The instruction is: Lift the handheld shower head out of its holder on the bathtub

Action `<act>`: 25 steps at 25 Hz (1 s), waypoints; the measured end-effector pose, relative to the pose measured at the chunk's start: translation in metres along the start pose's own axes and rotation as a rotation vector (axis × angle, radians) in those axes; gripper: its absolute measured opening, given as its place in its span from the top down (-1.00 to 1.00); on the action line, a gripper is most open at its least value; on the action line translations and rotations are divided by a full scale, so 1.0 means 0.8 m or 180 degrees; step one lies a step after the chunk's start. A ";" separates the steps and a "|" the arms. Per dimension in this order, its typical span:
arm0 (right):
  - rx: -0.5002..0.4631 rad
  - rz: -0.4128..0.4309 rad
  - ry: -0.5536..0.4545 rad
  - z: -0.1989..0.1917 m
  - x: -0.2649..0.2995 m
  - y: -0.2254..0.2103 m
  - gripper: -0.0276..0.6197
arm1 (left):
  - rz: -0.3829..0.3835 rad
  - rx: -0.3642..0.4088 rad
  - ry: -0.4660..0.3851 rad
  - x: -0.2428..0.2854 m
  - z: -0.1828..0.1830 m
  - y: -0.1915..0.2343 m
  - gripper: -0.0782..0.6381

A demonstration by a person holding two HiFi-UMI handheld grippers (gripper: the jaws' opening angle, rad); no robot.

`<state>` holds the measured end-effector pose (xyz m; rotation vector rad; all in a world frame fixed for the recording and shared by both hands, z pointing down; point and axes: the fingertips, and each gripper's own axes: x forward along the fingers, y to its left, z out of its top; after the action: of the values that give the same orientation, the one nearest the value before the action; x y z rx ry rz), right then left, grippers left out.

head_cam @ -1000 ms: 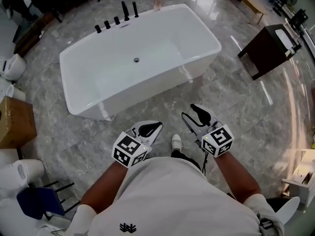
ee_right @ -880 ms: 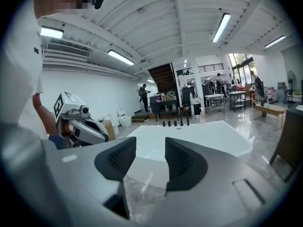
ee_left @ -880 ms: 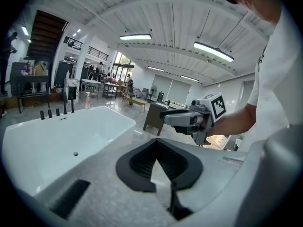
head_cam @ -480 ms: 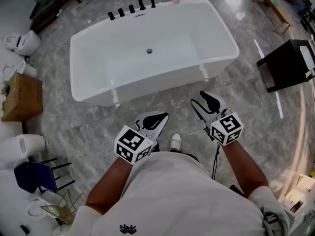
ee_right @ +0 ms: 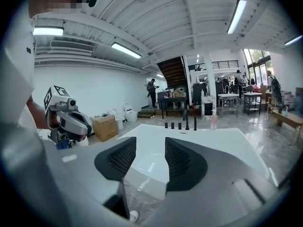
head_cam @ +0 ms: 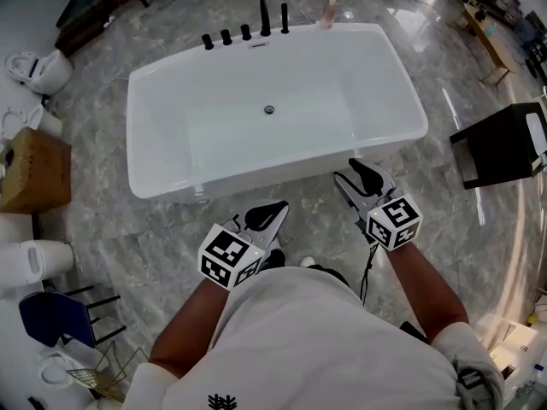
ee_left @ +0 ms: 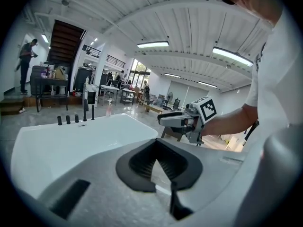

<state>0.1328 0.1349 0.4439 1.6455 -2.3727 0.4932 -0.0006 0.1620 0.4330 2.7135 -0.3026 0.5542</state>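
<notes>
Both grippers and the head view have closed in on the bathtub (head_cam: 138, 101) since a second ago; its near wall now lies just ahead of the jaws, where bare floor lay before.

Items, left to right:
- Cardboard box (head_cam: 34, 171) on the grey marble floor (head_cam: 102, 229), with a white toilet (head_cam: 36, 68) beyond it; both well left of the tub.
- Blue chair (head_cam: 49, 319), bottom left.
- Left gripper (head_cam: 270, 209): jaws closed tip to tip, nothing between them, over the floor short of the tub's near wall.
- Bathtub: white, freestanding, drain (head_cam: 269, 109) in the middle of its basin.
- Black tap fittings (head_cam: 226, 37) in a row on the far rim.
- Handheld shower head (head_cam: 284, 17): apparently the rightmost tall stem of that row, upright in its holder; which of the two tall stems it is cannot be told for sure. Well apart from both grippers.
- Pink bottle (head_cam: 329, 8) on the far rim, just right of the fittings.
- Right gripper (head_cam: 352, 176): jaws spread wide and empty, at the tub's near right corner.
- Dark cabinet (head_cam: 504, 148), right of the tub.
</notes>
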 end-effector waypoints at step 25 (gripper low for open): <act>-0.0592 0.0633 0.0526 0.086 0.343 -0.235 0.31 | 0.0978 -0.0406 -0.0256 0.070 0.120 0.253 0.76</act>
<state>0.2128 -0.1894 0.5072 1.2489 -2.3886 0.4101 0.0267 -0.0676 0.4333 2.5841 -0.7584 0.4884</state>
